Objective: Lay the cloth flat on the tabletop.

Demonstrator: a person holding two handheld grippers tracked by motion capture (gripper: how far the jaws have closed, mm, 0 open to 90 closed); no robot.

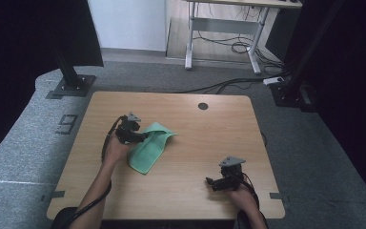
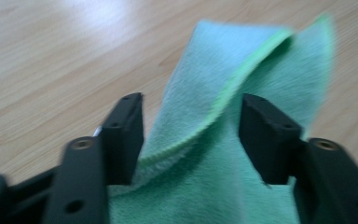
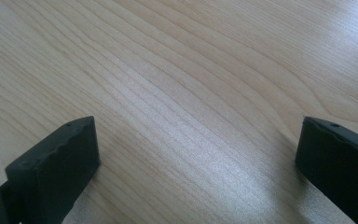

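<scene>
While lying folded on the table (image 1: pixel 205 143), left of its middle and nearer the left edge than the right: green cloth (image 1: pixel 150 147), one hemmed fold raised between the jaws of the left gripper (image 1: pixel 143 136), jaws apart, pads not pressing it. Near the front edge toward the right corner: right gripper (image 1: pixel 210 182), jaws spread wide over bare wood.

Setting: looked like a lab or test room.
Floor: grey carpet (image 1: pixel 24 143) with tape marks.
Work surface: plain wooden table (image 1: pixel 209 133).
Rigging: black stands (image 1: pixel 69 71) bolted beside it.
Background: height-adjustable desk (image 1: pixel 228 28), loose cables (image 1: pixel 233 47) underneath.
</scene>
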